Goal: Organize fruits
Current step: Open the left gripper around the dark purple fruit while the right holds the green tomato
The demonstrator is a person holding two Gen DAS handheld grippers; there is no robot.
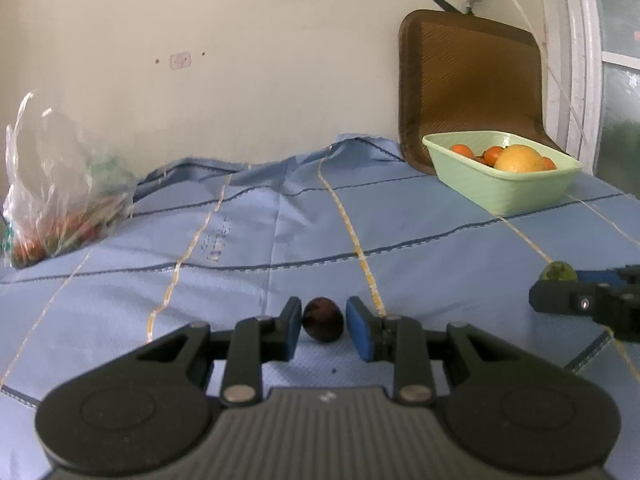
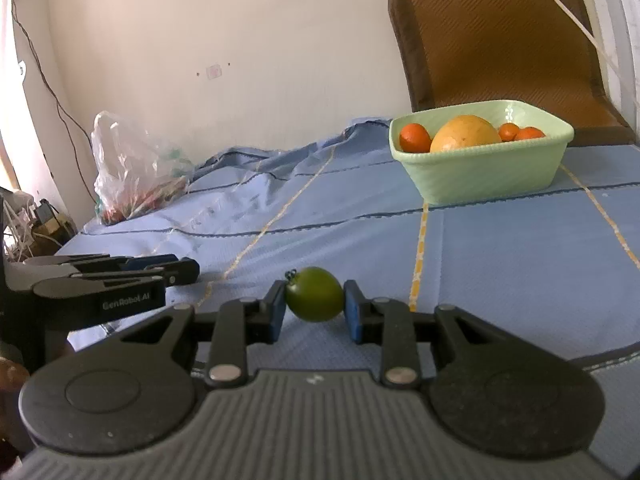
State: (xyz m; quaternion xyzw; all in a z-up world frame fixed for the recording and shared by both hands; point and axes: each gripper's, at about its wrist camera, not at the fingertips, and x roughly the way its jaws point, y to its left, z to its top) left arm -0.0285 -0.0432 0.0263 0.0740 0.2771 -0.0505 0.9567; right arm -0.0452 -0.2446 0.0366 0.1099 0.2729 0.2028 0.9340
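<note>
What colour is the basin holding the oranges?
Pale mint green; the basin shows best in the right wrist view.

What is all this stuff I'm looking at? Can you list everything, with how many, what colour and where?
Basin: one, pale green, far right on the cloth.
Large fruit: one, yellow-orange, in the basin.
Small oranges: at least three, orange, in the basin around the large fruit.
Plastic bag: one, clear, red and green contents, far left by the wall.
Tablecloth: one, blue with yellow and dark lines, covering the surface.
Chair back: one, brown, behind the basin.
Dark fruit: one, dark purple-brown, between the left gripper's pads.
Green fruit: one, green with a stem, between the right gripper's pads.
Left gripper: one, black with blue pads, shut on the dark fruit.
Right gripper: one, black with blue pads, shut on the green fruit.
</note>
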